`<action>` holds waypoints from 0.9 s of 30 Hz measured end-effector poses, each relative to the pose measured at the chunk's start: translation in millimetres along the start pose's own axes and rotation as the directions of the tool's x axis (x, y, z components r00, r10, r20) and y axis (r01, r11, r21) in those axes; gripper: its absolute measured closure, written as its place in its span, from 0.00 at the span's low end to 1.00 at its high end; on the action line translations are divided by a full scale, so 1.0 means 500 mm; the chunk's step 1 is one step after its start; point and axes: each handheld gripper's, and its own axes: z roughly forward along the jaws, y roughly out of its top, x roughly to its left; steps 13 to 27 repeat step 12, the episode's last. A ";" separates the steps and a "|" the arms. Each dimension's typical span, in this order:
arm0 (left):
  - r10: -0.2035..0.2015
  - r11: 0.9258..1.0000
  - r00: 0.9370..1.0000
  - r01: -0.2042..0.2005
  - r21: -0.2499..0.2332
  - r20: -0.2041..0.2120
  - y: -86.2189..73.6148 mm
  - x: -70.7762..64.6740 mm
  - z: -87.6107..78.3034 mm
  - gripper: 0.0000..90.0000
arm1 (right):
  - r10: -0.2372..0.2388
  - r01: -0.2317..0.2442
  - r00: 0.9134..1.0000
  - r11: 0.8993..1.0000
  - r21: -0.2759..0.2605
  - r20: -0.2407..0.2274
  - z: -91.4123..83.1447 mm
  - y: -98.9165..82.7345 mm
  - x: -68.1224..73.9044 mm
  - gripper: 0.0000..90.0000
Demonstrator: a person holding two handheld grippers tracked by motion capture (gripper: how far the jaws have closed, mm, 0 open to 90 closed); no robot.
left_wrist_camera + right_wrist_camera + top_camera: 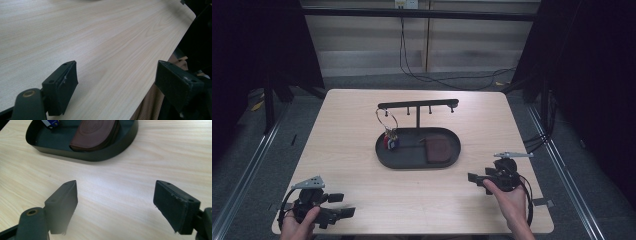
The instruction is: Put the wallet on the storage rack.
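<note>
Resting low at the near left corner of the worktop, the left hand-held gripper with jaws spread wide on nothing, seemingly parked out of the way. Hovering near the right edge, the right hand-held gripper, jaws likewise gaping and empty, aiming toward the black tray just ahead, probably lining up on the brown pouch lying flat inside at the right end. Hanging from a peg of the rack above the tray's left end, the key ring, so staying clear of the pouch.
</note>
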 end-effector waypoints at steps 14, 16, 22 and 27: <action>-0.007 1.000 1.000 0.007 -0.011 -0.010 -0.002 0.002 -0.006 0.20 | 0.022 -0.017 0.997 0.997 -0.070 0.075 -0.025 -0.064 -0.025 0.23; -0.007 1.000 1.000 0.007 -0.011 -0.010 -0.002 0.002 -0.006 0.20 | 0.022 -0.017 0.997 0.997 -0.070 0.075 -0.025 -0.064 -0.025 0.23; -0.007 1.000 1.000 0.007 -0.011 -0.010 -0.002 0.002 -0.006 0.20 | 0.022 -0.017 0.997 0.997 -0.070 0.075 -0.025 -0.064 -0.025 0.23; -0.007 1.000 1.000 0.007 -0.011 -0.010 -0.002 0.002 -0.006 0.20 | 0.022 -0.017 0.997 0.997 -0.070 0.075 -0.025 -0.064 -0.025 0.23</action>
